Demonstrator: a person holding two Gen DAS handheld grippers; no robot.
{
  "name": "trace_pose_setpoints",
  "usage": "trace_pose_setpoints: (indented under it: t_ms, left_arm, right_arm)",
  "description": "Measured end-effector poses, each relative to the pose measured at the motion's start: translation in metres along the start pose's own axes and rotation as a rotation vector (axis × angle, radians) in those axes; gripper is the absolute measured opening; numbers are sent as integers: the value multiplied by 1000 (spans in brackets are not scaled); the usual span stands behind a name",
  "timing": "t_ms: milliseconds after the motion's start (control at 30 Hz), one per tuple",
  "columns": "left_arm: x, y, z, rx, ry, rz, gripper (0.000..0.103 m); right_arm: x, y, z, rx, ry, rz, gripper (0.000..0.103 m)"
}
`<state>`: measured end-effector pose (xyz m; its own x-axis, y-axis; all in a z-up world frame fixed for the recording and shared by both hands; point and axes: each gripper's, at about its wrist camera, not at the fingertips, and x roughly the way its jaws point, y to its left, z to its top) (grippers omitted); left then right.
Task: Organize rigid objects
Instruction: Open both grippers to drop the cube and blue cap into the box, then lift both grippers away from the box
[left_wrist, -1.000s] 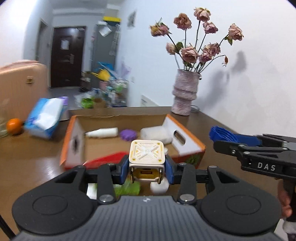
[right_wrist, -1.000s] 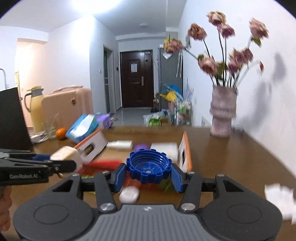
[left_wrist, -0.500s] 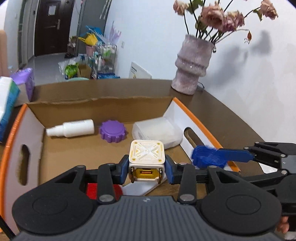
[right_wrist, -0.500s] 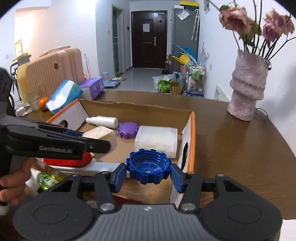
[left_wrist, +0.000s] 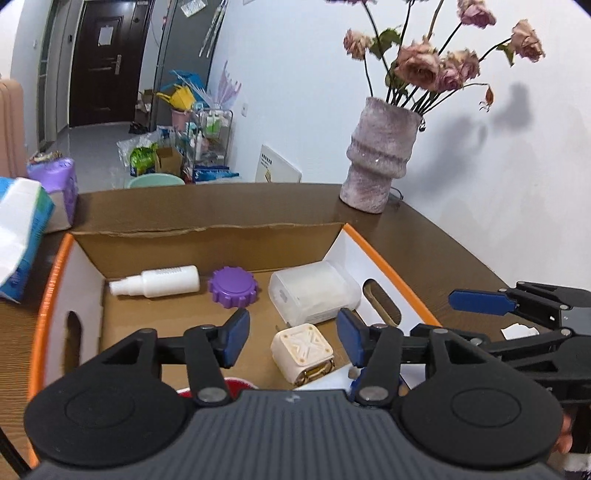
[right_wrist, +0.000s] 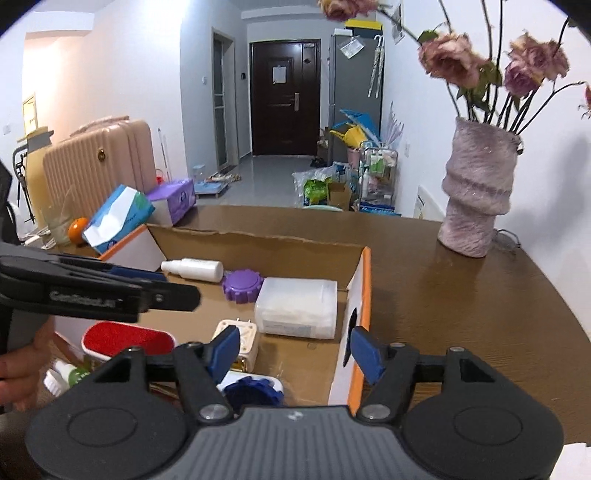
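An orange-edged cardboard box (left_wrist: 207, 230) (right_wrist: 365, 280) stands on the wooden table. A cream cube charger (left_wrist: 303, 349) (right_wrist: 236, 339) lies tilted on the box floor, free of the pads. My left gripper (left_wrist: 292, 341) hangs just over it, jaws opening. The blue ridged cap (right_wrist: 255, 393) lies low in the box on a white item, partly hidden by my right gripper (right_wrist: 294, 350), whose jaws are also opening with nothing between them. Further back in the box lie a white spray bottle (left_wrist: 159, 282), a purple cap (left_wrist: 233, 287) and a clear plastic case (left_wrist: 314, 291).
A red-topped white item (right_wrist: 127, 338) and a small green bottle (right_wrist: 74, 376) lie at the box's near left. A vase of dried roses (left_wrist: 380, 170) stands behind the box's right corner. A tissue pack (left_wrist: 22, 236), a purple pack (right_wrist: 173, 197) and an orange (right_wrist: 77, 229) sit to the left.
Both grippers have moved forward over the box and opened. The left one let go of the cream charger, the right one of the blue cap; both things now lie in the box.
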<state>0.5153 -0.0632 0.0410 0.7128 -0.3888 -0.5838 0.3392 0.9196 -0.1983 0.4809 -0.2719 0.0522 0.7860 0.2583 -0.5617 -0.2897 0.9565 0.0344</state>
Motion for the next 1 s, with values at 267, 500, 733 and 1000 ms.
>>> trace_pose_setpoints:
  t_ms: [267,500,733,1000]
  left_arm:
    - [-86,-10,-6,47,-87,45,68]
    - [-163,-16,-39,52,-167,119,76]
    - [-217,-25,-88,81,-328,380,90]
    - [-250,-42,-148,82,-418,517,99]
  right_arm:
    - [-68,23,11,-34,-76,-12,67]
    - [-119,43,2,-38,-117,14,72]
    - [-154,69,-33,-2,-212,91,83]
    - [-183,88,-76,44,-346,81,90]
